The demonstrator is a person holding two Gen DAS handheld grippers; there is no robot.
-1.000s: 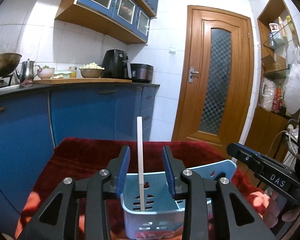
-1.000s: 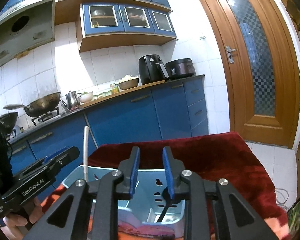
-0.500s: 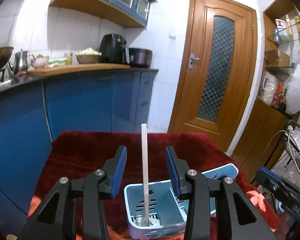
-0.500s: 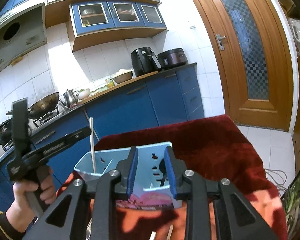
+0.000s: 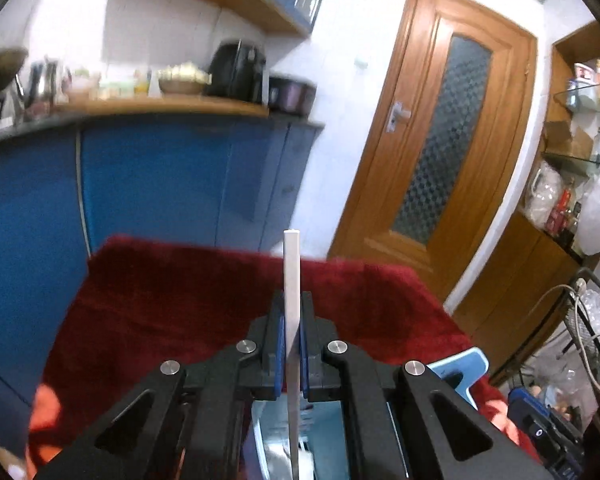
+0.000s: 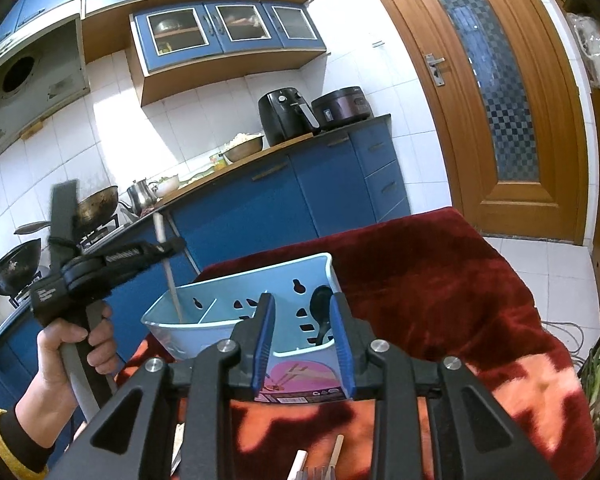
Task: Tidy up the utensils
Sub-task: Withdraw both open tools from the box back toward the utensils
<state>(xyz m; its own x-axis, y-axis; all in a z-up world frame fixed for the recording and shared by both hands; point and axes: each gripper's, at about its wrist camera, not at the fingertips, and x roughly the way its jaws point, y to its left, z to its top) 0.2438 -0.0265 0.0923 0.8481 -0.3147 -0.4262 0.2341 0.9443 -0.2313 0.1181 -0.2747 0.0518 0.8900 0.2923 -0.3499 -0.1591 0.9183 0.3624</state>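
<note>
My left gripper [image 5: 291, 354] clamps the white chopstick [image 5: 292, 280], its tip inside the blue holder [image 6: 204, 330]; my right gripper [image 6: 303, 344] stands apart, empty. Risk: tilting could tip the holder.

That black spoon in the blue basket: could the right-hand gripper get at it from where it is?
Probably yes. The right gripper sits open just before the blue basket; the black spoon stands in the right compartment. The near wall blocks a straight push, so it would likely have to come over the rim.
</note>
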